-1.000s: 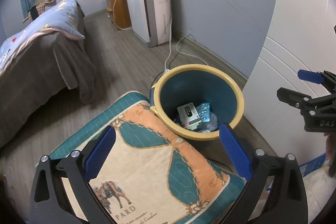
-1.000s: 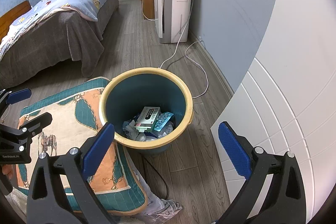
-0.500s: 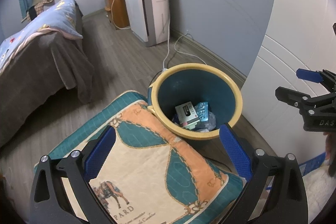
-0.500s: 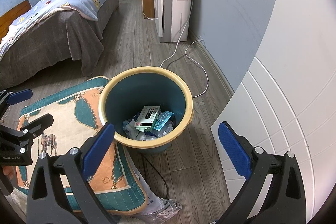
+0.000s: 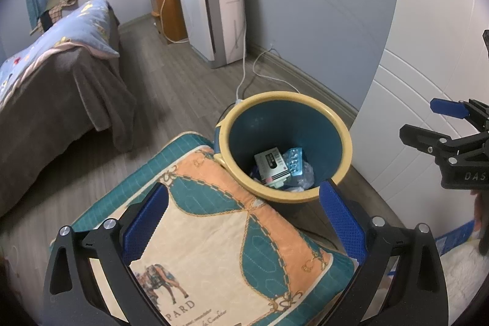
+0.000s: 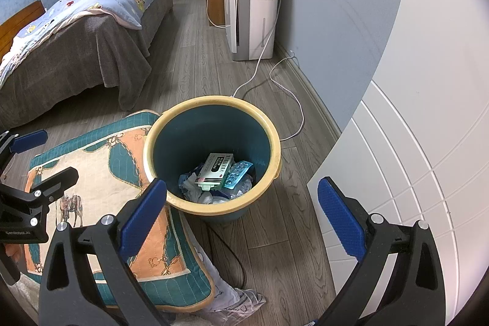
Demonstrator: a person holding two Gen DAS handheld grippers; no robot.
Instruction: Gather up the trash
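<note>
While both sets of jaws are held wide apart with nothing between them, the collecting step appears finished or between pickups. The left gripper (image 5: pixel 243 222) hovers above the quilted cushion (image 5: pixel 214 234), and the right gripper (image 6: pixel 243 216) is held just in front of the waste bin (image 6: pixel 275 139), a teal bucket with a yellow rim standing on the wooden floor (image 6: pixel 198 57) beside the cushion. Trash is seen at the bottom of the bin: a white-and-green medicine box (image 6: pixel 215 170), a blue blister pack (image 6: pixel 237 174) and crumpled plastic wrap (image 6: pixel 191 184). A further piece of litter would have to be found next; a crinkled plastic bag (image 6: pixel 241 300) is seen under the cushion's edge.
</note>
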